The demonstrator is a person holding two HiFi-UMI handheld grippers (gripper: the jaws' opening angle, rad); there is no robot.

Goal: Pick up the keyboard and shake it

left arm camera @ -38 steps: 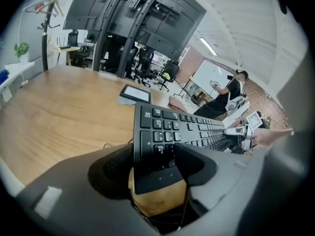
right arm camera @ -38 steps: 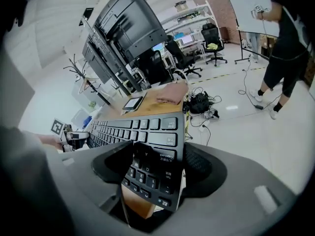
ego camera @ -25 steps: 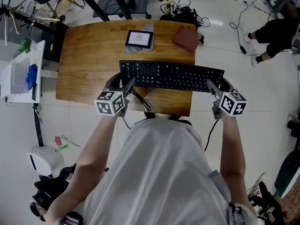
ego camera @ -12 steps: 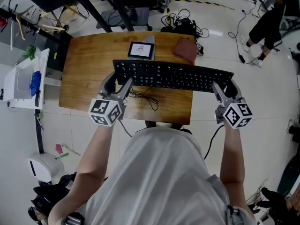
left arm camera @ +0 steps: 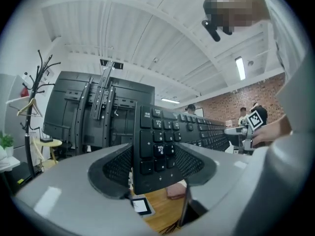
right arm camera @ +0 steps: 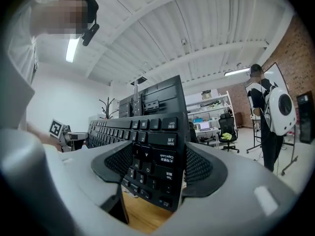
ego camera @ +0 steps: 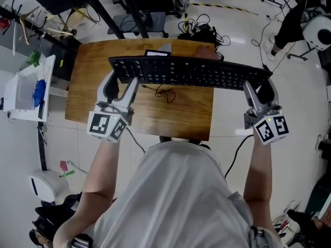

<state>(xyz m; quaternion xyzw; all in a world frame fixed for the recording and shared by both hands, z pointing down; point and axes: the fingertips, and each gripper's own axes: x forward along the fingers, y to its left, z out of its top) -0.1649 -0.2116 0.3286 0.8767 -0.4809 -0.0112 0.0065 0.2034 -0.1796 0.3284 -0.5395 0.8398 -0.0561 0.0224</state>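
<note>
You had the keyboard (ego camera: 189, 72) up in the air above the wooden table (ego camera: 170, 112), your left gripper (ego camera: 121, 82) pinching one end and your right gripper (ego camera: 260, 90) clamping the other.

The long black keyboard (ego camera: 189, 72) hangs in the air above the wooden table's (ego camera: 181, 112) far half, keys upward, overhanging the right edge. The left gripper (ego camera: 120, 82) and right gripper (ego camera: 260, 88) clamp its short ends.
</note>
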